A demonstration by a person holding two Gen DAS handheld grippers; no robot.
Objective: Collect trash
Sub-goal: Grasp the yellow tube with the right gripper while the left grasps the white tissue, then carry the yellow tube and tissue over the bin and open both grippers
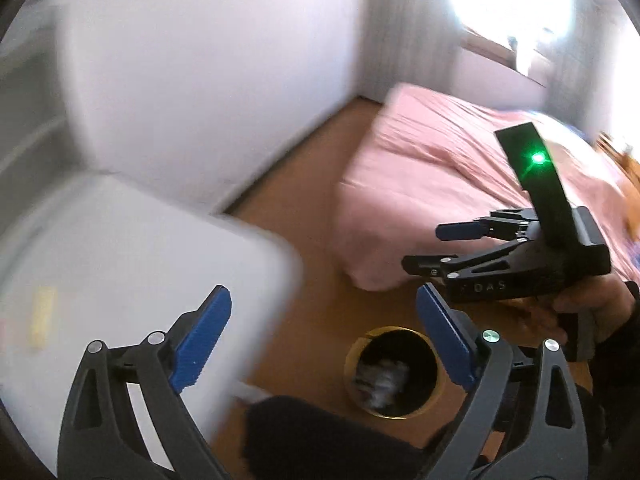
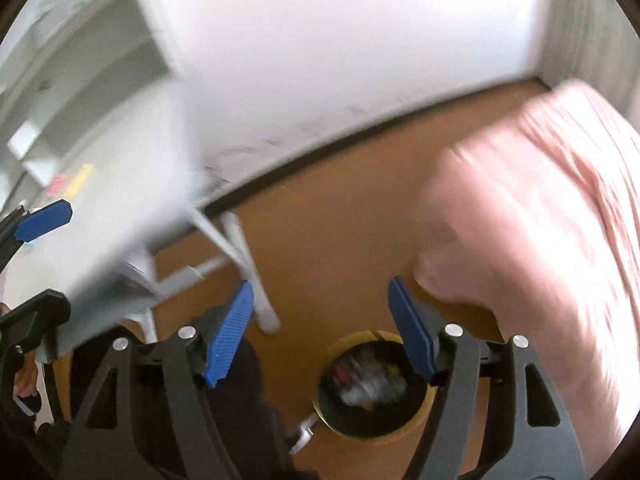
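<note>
The only readable marking is the pale lettering "DAS" on the black side of the right tool (image 1: 424, 246), seen from the left wrist view; a fainter mark just before the letters is too blurred to make out. The yellow and pink items on the white tabletop (image 2: 120, 184) are too smeared to show any writing.
</note>
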